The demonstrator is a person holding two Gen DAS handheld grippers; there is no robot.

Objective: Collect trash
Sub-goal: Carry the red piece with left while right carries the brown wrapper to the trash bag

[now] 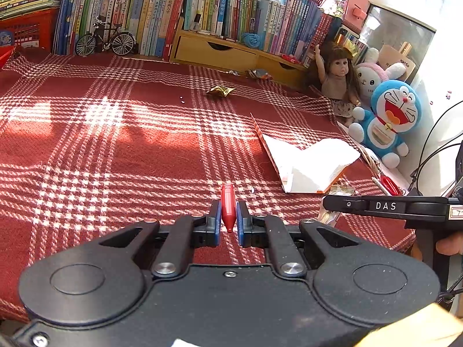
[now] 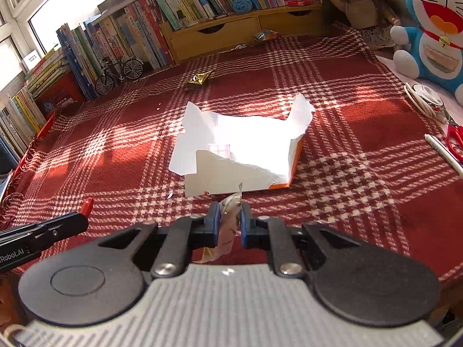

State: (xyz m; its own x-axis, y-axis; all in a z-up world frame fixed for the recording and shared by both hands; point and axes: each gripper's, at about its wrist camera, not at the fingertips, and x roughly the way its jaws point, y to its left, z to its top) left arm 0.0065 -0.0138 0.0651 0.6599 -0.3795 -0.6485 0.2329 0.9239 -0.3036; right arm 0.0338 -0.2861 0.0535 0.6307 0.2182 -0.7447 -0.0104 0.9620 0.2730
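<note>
My left gripper (image 1: 228,212) is shut on a red pen cap (image 1: 227,206) that sticks out forward between the blue pads. My right gripper (image 2: 229,212) is shut on a crumpled pale wrapper (image 2: 228,222) that hangs down behind the fingers. A torn white and orange paper box (image 2: 240,147) lies open on the red plaid cloth just beyond the right gripper; the same paper box (image 1: 306,164) shows to the right in the left wrist view. A gold foil wrapper (image 1: 220,90) lies farther back, and the gold foil wrapper (image 2: 199,78) also appears behind the box. A silver wrapper (image 2: 264,35) rests by the drawers.
Rows of books (image 1: 162,8) and a yellow drawer unit (image 1: 220,52) line the back. A model bicycle (image 1: 105,40) stands at back left. A doll (image 1: 337,75) and blue plush toy (image 1: 387,121) sit on the right, with red scissors (image 2: 454,138), a pen (image 2: 442,154) and a watch (image 2: 428,98).
</note>
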